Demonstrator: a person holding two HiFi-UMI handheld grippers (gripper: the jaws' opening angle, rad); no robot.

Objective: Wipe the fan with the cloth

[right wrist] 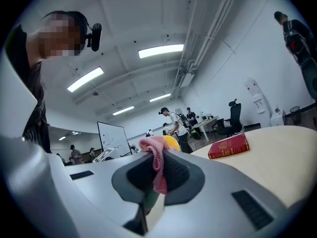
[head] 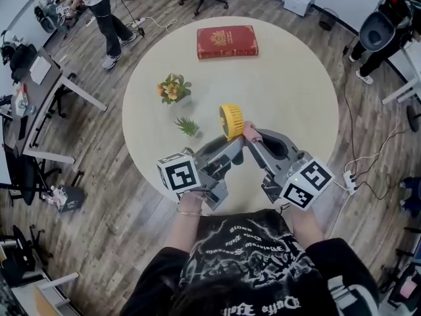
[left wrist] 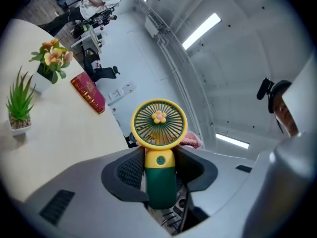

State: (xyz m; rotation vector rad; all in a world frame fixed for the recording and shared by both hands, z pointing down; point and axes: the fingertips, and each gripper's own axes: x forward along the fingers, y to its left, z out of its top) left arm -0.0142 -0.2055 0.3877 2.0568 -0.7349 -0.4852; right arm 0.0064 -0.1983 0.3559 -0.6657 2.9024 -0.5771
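The left claw (left wrist: pixel 159 170) is partly closed, its pads pressing both sides of the green handle of the fan (left wrist: pixel 159 125). The fan's yellow round head stands just past the claw's tips. The right claw (right wrist: pixel 158 175) is pinched tight on the pink cloth (right wrist: pixel 156 162), which sticks out a little beyond its tips. The two claws point toward each other, tips nearly meeting, and the cloth sits right at the fan head's rear edge; actual contact is unclear. Both are held above the round tabletop (head: pixel 289 84). Beyond the left claw are a small green plant (head: pixel 188 126) and a flower pot (head: pixel 173 89), with a red book (head: pixel 227 41) further off.
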